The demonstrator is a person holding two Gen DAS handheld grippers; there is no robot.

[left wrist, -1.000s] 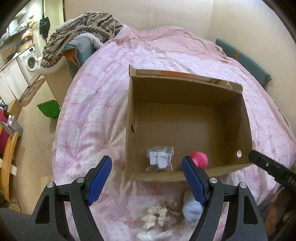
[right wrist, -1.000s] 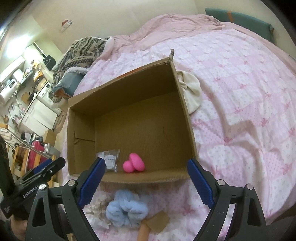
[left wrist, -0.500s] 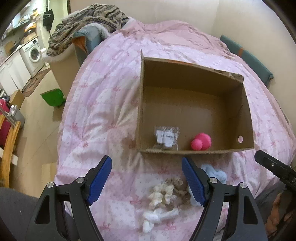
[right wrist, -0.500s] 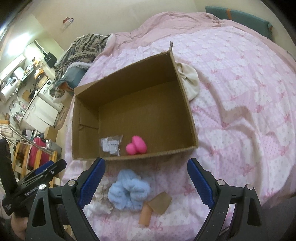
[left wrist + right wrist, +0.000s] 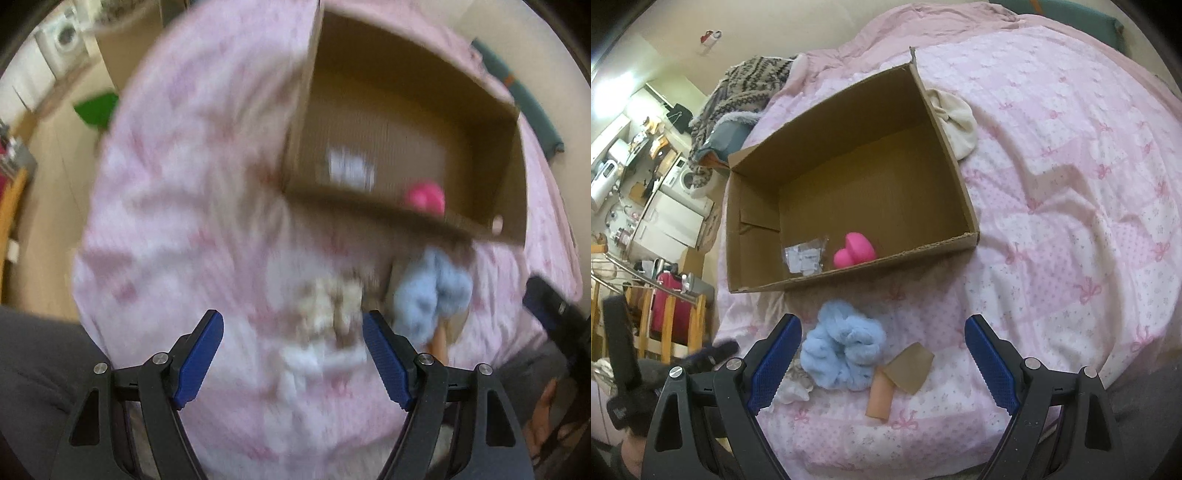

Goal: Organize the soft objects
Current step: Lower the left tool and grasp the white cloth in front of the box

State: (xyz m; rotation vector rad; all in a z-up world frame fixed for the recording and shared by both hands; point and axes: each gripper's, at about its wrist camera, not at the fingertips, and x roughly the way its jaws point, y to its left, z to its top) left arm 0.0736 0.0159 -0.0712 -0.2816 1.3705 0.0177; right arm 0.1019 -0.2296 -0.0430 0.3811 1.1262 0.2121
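An open cardboard box [image 5: 964, 206] lies on the pink bedspread; it holds a pink soft toy [image 5: 855, 249] and a small clear packet [image 5: 805, 256]. In front of the box lie a fluffy light-blue scrunchie [image 5: 842, 347], a brown piece [image 5: 912, 367], a tan roll [image 5: 879, 398] and a beige-and-white frilly cloth [image 5: 332, 314]. My right gripper [image 5: 882, 362] is open, empty, just above the scrunchie. My left gripper [image 5: 293, 358] is open, empty, over the frilly cloth; its view is blurred. The box [image 5: 373, 218] and the scrunchie [image 5: 432, 299] show there too.
A cream cloth [image 5: 955, 125] lies against the box's right wall. A patterned blanket pile [image 5: 746, 88] sits at the bed's far left end. Beyond the bed's left edge are a washing machine [image 5: 683, 177], wooden chairs [image 5: 668, 321] and a green bin [image 5: 96, 110].
Both grippers have pulled back from the box toward the near bed edge and dropped lower. The soft items in front of the box now sit between the open jaws. The left view has blurred.
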